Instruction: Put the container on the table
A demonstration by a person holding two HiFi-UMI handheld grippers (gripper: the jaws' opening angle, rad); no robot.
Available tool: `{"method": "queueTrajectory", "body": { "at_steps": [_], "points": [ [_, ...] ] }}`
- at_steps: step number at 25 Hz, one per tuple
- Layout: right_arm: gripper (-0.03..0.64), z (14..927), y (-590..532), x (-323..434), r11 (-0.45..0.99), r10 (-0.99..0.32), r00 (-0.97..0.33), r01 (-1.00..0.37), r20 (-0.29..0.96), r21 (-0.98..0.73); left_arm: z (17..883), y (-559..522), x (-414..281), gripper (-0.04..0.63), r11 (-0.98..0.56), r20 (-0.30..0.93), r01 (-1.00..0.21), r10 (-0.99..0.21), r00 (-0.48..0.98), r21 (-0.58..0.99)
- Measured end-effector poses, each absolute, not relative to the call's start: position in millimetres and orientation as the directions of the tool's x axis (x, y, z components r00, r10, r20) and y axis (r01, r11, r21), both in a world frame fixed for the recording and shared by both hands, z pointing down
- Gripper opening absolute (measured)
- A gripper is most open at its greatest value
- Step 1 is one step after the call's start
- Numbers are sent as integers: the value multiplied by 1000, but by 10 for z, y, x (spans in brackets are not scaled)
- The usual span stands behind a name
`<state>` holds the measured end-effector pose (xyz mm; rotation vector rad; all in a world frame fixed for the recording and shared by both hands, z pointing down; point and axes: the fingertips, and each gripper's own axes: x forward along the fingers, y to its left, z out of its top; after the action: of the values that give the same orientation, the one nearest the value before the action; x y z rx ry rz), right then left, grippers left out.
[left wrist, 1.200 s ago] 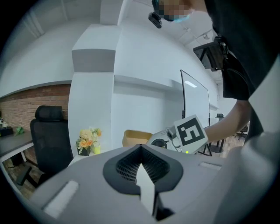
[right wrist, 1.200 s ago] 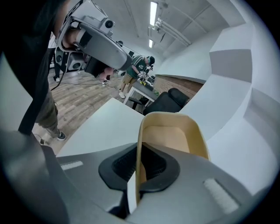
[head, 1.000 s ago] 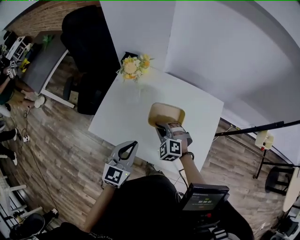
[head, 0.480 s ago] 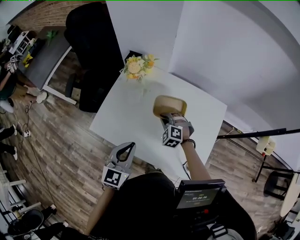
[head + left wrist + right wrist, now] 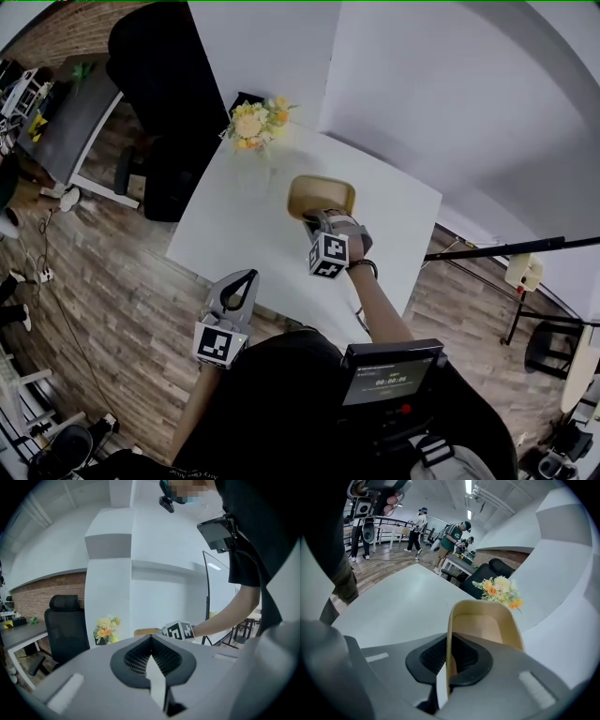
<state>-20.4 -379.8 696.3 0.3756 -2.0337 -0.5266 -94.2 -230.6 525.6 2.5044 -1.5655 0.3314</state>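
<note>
The tan paper container is over the white table, just beyond my right gripper. In the right gripper view its near wall is pinched between the jaws, and the open container points toward the flowers. I cannot tell whether its bottom touches the tabletop. My left gripper hangs off the table's near edge over the wooden floor, shut and empty. In the left gripper view the jaws meet with nothing between them, and the right hand's marker cube shows beyond.
A vase of yellow and orange flowers stands at the table's far corner. A black office chair sits left of the table. White walls rise behind it. A black stand is at the right. People stand far off.
My right gripper has moved the container farther over the table and lower. The left gripper has stayed by the table's near edge.
</note>
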Motion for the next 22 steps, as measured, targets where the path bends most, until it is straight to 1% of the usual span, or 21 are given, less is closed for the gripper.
{"method": "queueTrajectory", "body": {
  "at_steps": [2, 6, 8, 10, 13, 18, 20, 22],
  "points": [
    [21, 6971, -3791, -197, 858, -465, -481, -41, 743, 511, 5245, -2330, -929, 2, -441, 280, -897, -858, 430, 26],
    [21, 6910, -3761, -206, 854, -467, -488, -34, 737, 519, 5261, -2392, -896, 2, -458, 225, -889, -867, 444, -13],
    [21, 6843, -3687, -222, 850, -469, -500, -32, 728, 526, 5258, -2425, -874, 2, -464, 222, -886, -867, 447, -28],
    [21, 6737, -3566, -241, 840, -477, -518, -30, 710, 542, 5269, -2468, -867, 2, -463, 226, -886, -864, 451, -3],
    [21, 6517, -3304, -271, 824, -485, -556, -32, 675, 566, 5335, -2553, -884, 3, -455, 247, -886, -852, 462, 87],
    [21, 6273, -2825, -255, 803, -483, -595, -9, 642, 596, 5366, -2697, -899, 6, -455, 286, -887, -842, 457, 78],
    [21, 6262, -2729, -252, 788, -491, -597, 7, 635, 616, 5387, -2776, -921, 35, -454, 292, -882, -833, 470, 127],
    [21, 6253, -2643, -229, 780, -500, -594, 6, 630, 625, 5458, -2809, -927, 95, -452, 310, -870, -813, 493, 198]
  ]
}}
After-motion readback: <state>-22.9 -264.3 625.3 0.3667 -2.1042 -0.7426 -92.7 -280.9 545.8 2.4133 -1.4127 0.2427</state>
